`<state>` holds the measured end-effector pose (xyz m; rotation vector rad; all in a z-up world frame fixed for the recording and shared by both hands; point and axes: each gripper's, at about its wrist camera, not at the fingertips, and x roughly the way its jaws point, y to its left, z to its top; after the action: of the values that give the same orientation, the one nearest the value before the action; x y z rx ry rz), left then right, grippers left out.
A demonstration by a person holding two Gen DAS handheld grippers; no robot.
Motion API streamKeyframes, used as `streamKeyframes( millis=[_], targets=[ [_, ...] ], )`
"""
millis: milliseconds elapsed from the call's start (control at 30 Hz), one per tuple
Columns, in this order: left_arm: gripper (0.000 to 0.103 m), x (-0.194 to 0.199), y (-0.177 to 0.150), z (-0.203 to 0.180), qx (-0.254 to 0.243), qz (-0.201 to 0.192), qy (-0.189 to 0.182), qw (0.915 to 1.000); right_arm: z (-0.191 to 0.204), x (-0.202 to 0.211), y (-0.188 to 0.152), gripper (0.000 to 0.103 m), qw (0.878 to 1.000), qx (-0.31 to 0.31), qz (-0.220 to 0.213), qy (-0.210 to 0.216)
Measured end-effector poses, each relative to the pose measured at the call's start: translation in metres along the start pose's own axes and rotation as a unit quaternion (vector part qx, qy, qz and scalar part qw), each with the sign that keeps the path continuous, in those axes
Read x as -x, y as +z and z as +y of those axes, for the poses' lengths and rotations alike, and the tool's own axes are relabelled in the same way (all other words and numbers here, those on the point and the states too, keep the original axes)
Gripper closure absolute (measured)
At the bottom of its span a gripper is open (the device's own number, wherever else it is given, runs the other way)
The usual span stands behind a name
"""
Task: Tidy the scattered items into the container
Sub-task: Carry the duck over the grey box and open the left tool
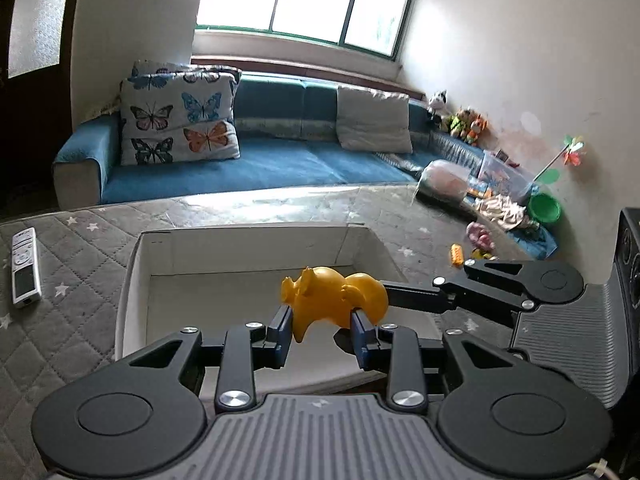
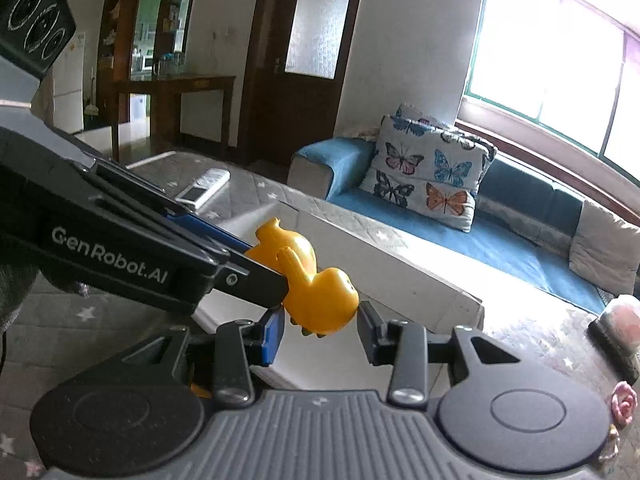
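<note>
L claw (image 1: 320,336) is clenched on the yellow duck toy (image 1: 332,300), held above the white box (image 1: 256,248) w/ the box on the quilted counter (image 1: 80,320). R claw (image 2: 320,336) is spread apart, fingers flanking the duck, contact unclear. Remote (image 1: 25,266) near the counter's left edge.
</note>
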<state>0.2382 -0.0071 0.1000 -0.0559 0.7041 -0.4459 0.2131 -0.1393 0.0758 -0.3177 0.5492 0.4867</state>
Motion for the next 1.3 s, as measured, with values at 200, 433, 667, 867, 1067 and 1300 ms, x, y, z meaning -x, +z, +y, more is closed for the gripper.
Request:
streamKeyframes(
  millis=[200,433,667,867,1067,1300],
  targets=[
    [0.069,-0.042,0.003,0.018,0.022,0.036,-0.005,0.9991,-0.014,-0.040,-0.005,0.063,0.999,-0.008,0.036,0.010],
    [0.069,-0.076,-0.001,0.035,0.040,0.078,-0.009,0.9961,-0.023,-0.079,-0.016,0.063,0.996,-0.018,0.085,0.030],
    [0.071,-0.089,-0.005,0.045,0.058,0.095,-0.009,0.9937,-0.024,-0.088,-0.020,0.063,0.993,-0.027,0.106,0.040],
    [0.069,-0.086,-0.007,0.048,0.070,0.098,-0.001,0.9927,-0.021,-0.083,-0.018,0.062,0.993,-0.035,0.102,0.039],
    [0.069,-0.068,-0.009,0.048,0.072,0.084,0.012,0.9938,-0.020,-0.068,-0.014,0.060,0.994,-0.053,0.086,0.034],
    [0.069,-0.038,-0.018,0.039,0.068,0.065,0.020,0.9953,-0.007,-0.034,-0.014,0.055,0.997,-0.050,0.057,0.020]
  ],
)
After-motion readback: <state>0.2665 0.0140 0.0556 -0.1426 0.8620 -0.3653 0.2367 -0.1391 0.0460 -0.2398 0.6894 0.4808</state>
